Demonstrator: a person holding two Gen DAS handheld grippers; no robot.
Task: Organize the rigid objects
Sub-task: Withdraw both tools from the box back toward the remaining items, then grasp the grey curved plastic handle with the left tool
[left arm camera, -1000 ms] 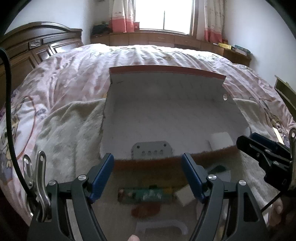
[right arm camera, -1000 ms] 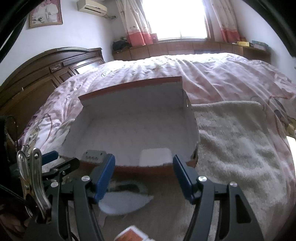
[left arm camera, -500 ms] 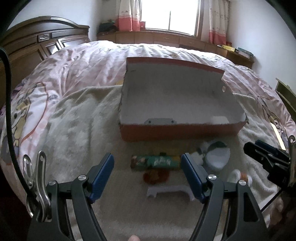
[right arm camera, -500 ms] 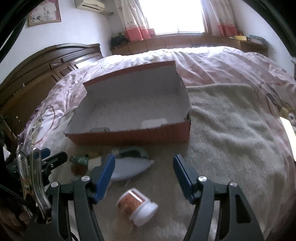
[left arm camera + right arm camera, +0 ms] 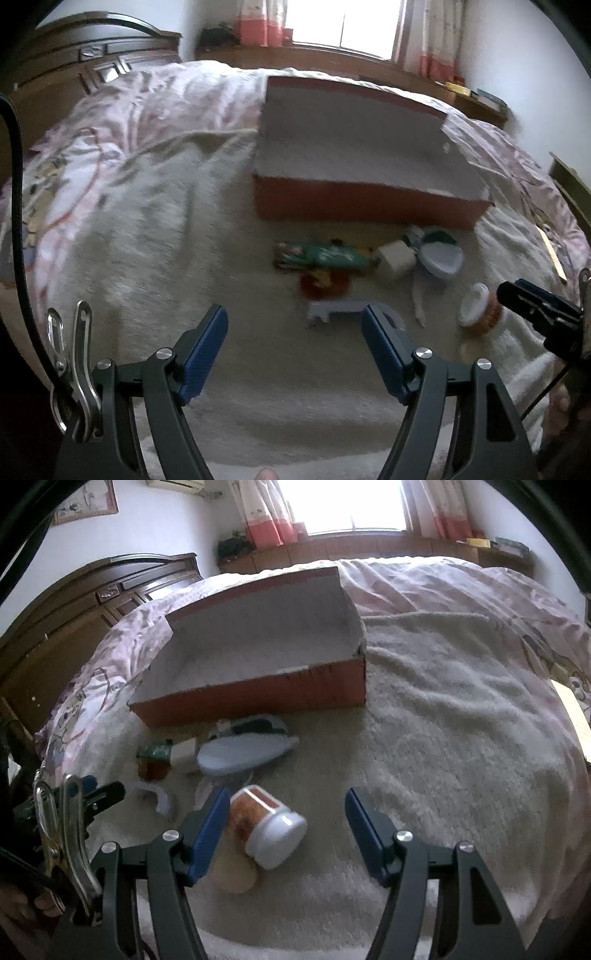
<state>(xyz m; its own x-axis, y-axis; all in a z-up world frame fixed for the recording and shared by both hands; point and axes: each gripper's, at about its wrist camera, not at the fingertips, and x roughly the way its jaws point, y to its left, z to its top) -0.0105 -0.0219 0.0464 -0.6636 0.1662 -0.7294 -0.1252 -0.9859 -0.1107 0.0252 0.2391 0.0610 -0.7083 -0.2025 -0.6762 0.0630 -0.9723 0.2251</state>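
Note:
An open orange box [image 5: 369,201] [image 5: 258,696] with a white inside stands on a beige towel. In front of it lie a green packet [image 5: 325,254], a red item [image 5: 323,284], a white block [image 5: 395,258], a pale blue shell-like item [image 5: 441,258] [image 5: 243,755], a grey bracket [image 5: 340,308] [image 5: 157,799] and a brown jar with a white lid [image 5: 478,310] [image 5: 264,823]. My left gripper [image 5: 295,350] is open and empty, short of the bracket. My right gripper [image 5: 286,829] is open, with the jar lying between its fingers, near the left one.
The towel [image 5: 443,738] lies on a pink quilt [image 5: 122,122] that covers the bed. A dark wooden headboard [image 5: 74,613] stands at the left. A window with curtains and a low shelf [image 5: 369,542] are at the back.
Both grippers have pulled back from the box toward me. The loose items in front of the box have come into view, and the jar now lies between the right fingers.

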